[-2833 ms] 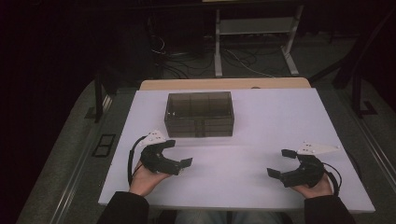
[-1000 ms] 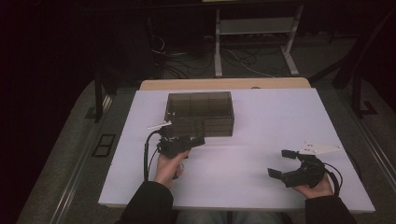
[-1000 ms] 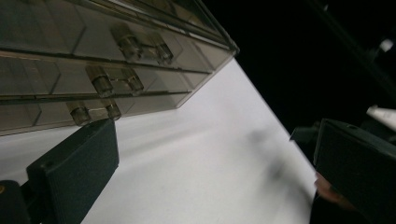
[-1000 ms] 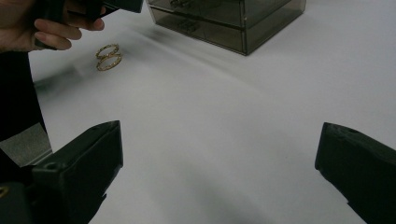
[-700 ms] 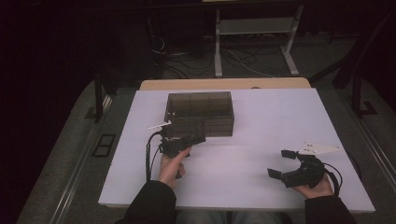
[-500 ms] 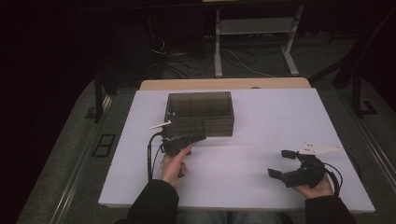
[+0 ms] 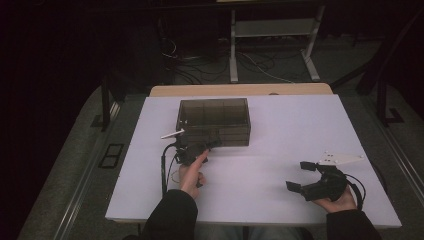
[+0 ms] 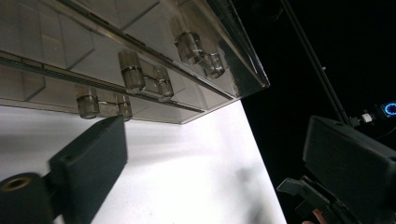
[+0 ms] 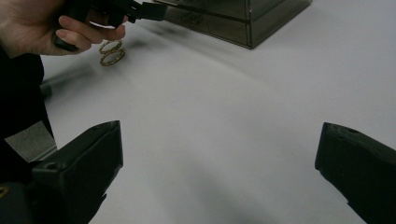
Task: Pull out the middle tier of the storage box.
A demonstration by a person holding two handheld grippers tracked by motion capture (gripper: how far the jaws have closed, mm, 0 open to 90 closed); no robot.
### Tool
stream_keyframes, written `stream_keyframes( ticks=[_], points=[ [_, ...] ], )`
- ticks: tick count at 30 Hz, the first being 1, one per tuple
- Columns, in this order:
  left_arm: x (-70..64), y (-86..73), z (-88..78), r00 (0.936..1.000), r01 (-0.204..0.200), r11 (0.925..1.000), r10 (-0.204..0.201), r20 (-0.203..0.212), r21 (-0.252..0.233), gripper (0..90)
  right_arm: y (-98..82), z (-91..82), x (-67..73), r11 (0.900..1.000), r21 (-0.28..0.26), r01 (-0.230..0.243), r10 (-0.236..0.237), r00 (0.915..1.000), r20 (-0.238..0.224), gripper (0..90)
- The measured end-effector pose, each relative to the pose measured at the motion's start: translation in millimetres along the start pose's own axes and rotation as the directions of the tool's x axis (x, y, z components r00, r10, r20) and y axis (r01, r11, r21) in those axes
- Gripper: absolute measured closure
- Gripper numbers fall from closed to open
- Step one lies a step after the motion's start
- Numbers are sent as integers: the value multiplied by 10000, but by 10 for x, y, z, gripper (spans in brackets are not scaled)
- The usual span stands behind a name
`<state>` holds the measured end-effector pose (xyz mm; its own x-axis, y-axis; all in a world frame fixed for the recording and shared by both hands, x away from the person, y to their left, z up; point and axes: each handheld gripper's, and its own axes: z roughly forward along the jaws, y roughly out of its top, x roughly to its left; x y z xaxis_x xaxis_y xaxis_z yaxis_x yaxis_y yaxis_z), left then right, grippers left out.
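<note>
A smoky see-through drawer box (image 7: 215, 119) stands on the white table (image 7: 280, 130). My left gripper (image 7: 209, 144) is held at its front face. In the left gripper view the box front (image 8: 56, 51) carries pairs of clear round knobs (image 8: 132, 71). The left gripper (image 8: 219, 135) has its jaws apart just short of the lowest knob pair (image 8: 100, 103). They have just been closing a little, and nothing is pressed between them. My right gripper (image 7: 296, 176) rests open near the table's front right, with bare table between the jaws of the right gripper (image 9: 219, 135).
Two gold rings (image 9: 111, 52) lie on the table under the left hand (image 9: 42, 25). A white three-cornered plate (image 7: 342, 158) sits on the right gripper. Beyond the table's far edge are a wooden board (image 7: 240, 90), floor cables and a white stand (image 7: 272, 30).
The left hand has come from the table's front left to the box front, creeping slightly closer over the last second. The right gripper has stayed in place.
</note>
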<state>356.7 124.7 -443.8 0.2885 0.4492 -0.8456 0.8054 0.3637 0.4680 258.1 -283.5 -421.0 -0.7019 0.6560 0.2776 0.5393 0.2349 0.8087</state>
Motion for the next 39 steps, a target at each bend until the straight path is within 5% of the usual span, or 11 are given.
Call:
stream_keyframes(
  ticks=[31, 39],
  points=[
    [155, 42, -3, 9916, 481, 9981, -522, -1181, -373, 472, 0, -3, -6, 9999, 96, 91, -92, 9999, 133, 3],
    [227, 47, -7, 9899, 846, 9949, -902, -1091, -548, 582, 1, -15, -19, 9999, 109, 110, -112, 9997, 226, 3]
  ],
)
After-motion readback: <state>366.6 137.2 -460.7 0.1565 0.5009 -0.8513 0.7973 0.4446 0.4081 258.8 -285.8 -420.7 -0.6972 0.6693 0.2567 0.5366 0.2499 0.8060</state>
